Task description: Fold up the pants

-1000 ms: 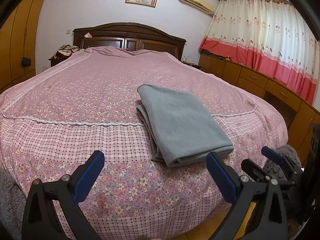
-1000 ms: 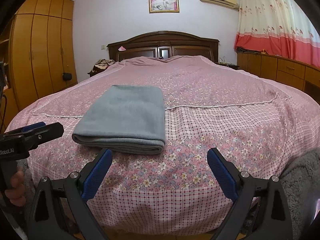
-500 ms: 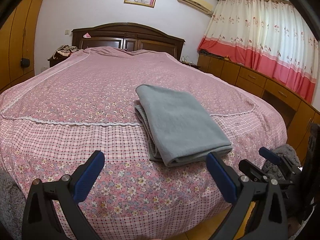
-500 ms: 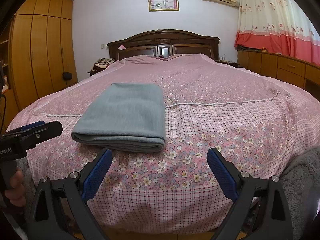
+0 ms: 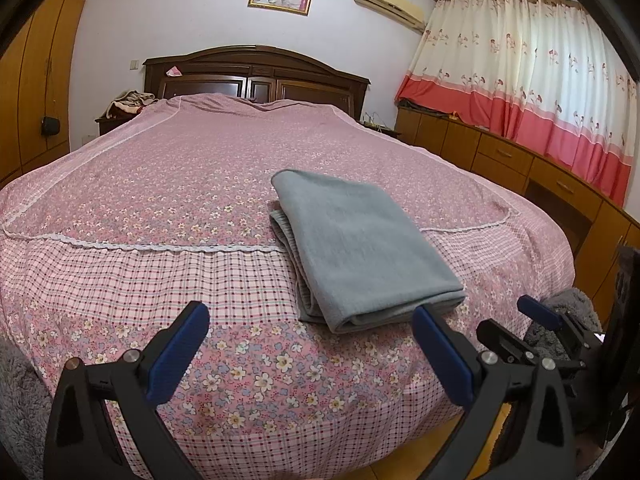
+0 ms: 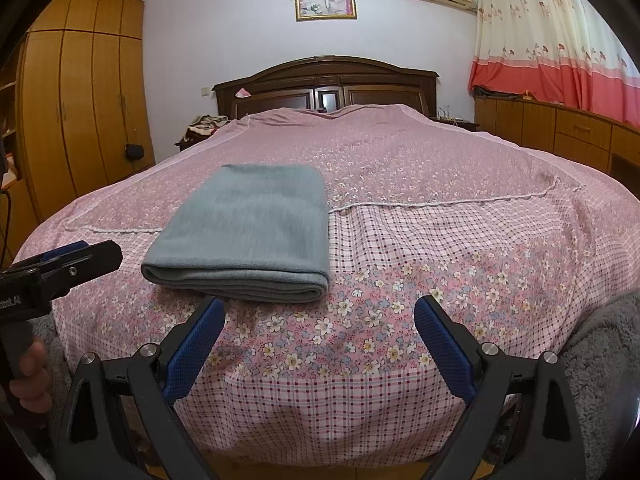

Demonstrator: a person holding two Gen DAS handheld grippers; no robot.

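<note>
both my claws are wide apart and holding nothing. left claw (image 5: 310, 344) hangs just off the foot of the bed (image 5: 168, 280), its right finger lined up near the closest corner of the pants (image 5: 360, 244). right claw (image 6: 320, 336) hovers over the flowery end of the bedspread, the pants up and to the left of it. the pants are grey, folded into a neat flat rectangle, lying near the foot end across the white lace trim (image 5: 140, 246). past all that there's a dark wood headboard (image 6: 326, 88), a wardrobe (image 6: 80, 104) on the left and red-and-cream curtains (image 5: 532, 80) on the right.
</note>
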